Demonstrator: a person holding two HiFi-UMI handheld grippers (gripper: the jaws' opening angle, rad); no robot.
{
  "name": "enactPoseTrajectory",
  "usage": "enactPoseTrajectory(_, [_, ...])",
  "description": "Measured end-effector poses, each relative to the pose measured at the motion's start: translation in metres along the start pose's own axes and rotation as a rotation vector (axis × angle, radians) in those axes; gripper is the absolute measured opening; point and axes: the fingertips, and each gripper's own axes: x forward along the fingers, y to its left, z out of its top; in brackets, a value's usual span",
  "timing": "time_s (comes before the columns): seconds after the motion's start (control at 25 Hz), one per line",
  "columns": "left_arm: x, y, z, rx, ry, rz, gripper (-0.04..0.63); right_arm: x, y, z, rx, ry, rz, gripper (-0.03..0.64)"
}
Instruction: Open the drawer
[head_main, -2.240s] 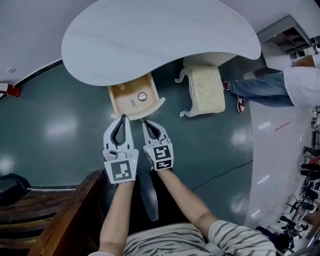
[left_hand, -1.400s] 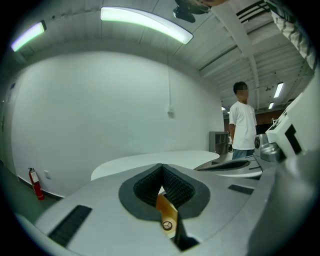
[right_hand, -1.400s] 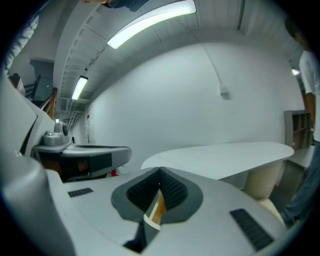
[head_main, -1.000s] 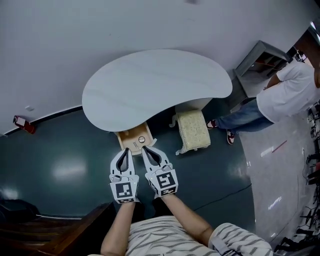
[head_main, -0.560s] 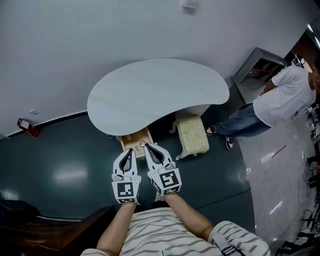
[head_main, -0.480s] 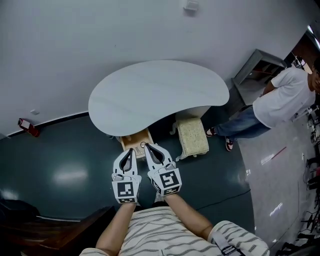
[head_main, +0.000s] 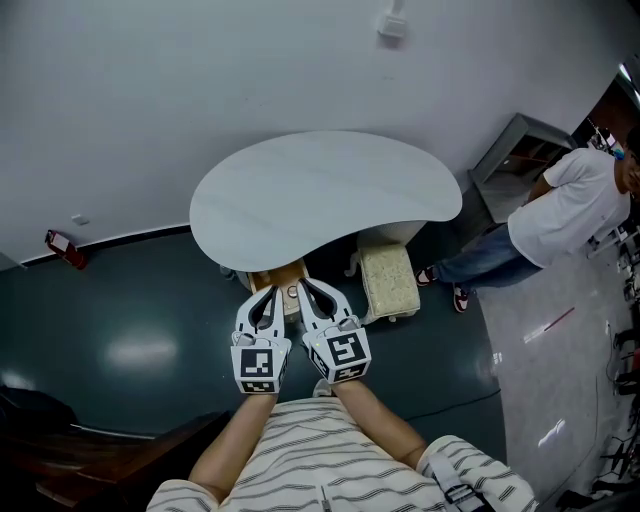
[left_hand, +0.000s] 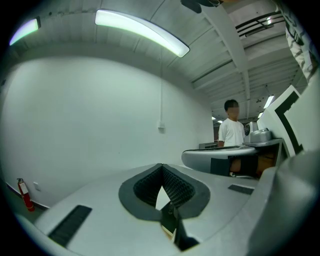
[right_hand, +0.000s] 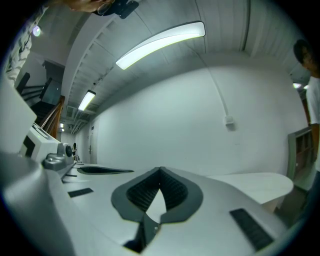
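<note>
With the left gripper (head_main: 269, 292) and right gripper (head_main: 304, 285) closed, empty, by the open drawer (head_main: 286, 275) — a careless dip could knock it back shut.

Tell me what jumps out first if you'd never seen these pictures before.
A big white kidney-shaped table top fills the middle of the head view, against the wall. At its near edge the left hand-held gripper and right hand-held gripper, both shut, hang side by side near an open tan drawer. A person in a white shirt stands far right.
</note>
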Motion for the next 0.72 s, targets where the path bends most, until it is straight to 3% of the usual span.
enactPoseTrajectory(0.72, [-0.001, 0.002, 0.012, 0.000, -0.044, -0.011, 0.000, 0.000, 0.001, 0.011, -0.022, -0.036, -0.020, 0.014])
